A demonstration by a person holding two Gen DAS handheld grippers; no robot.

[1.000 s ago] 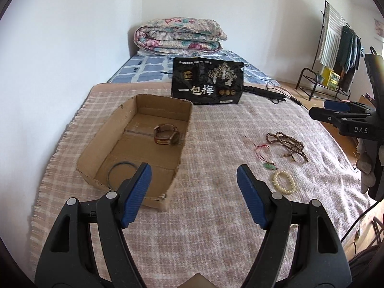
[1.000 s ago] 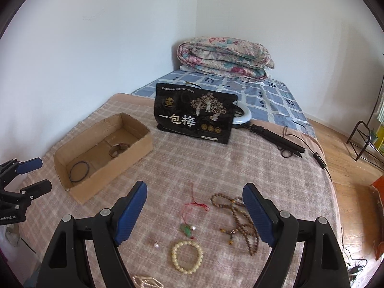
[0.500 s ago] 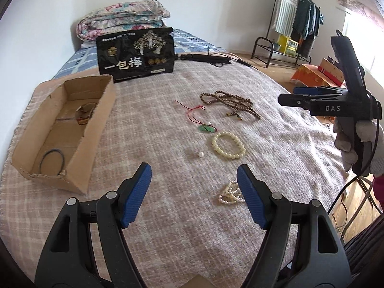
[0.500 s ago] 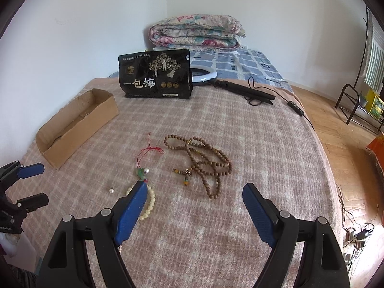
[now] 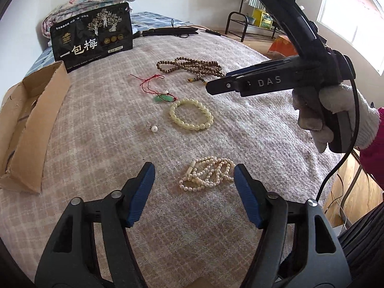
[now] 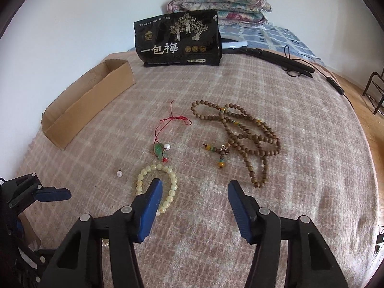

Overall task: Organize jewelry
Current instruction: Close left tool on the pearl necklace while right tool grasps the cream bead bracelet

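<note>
Jewelry lies on a pink checked blanket (image 5: 100, 124). My left gripper (image 5: 194, 172) is open and empty, its blue pads either side of a bunched pearl necklace (image 5: 208, 174). Beyond lie a pale yellow bead bracelet (image 5: 191, 117), a loose pearl (image 5: 154, 129), a green pendant on red cord (image 5: 163, 98) and a brown wooden bead necklace (image 5: 189, 68). My right gripper (image 6: 193, 189) is open and empty, low over the blanket between the yellow bracelet (image 6: 157, 184) and the brown necklace (image 6: 242, 134). The pendant (image 6: 159, 150) and loose pearl (image 6: 119, 174) lie ahead of it.
An open cardboard box (image 5: 31, 124) sits at the left; it also shows in the right wrist view (image 6: 88, 103). A black snack bag (image 6: 178, 42) stands at the back. A black cabled device (image 6: 278, 61) and folded quilts (image 6: 218, 2) lie behind. The bed edge drops off to the right.
Both grippers swung from the box side toward the loose jewelry and came lower and closer. The left now frames the pearl necklace; the right sits nearer the bracelet and brown beads.
</note>
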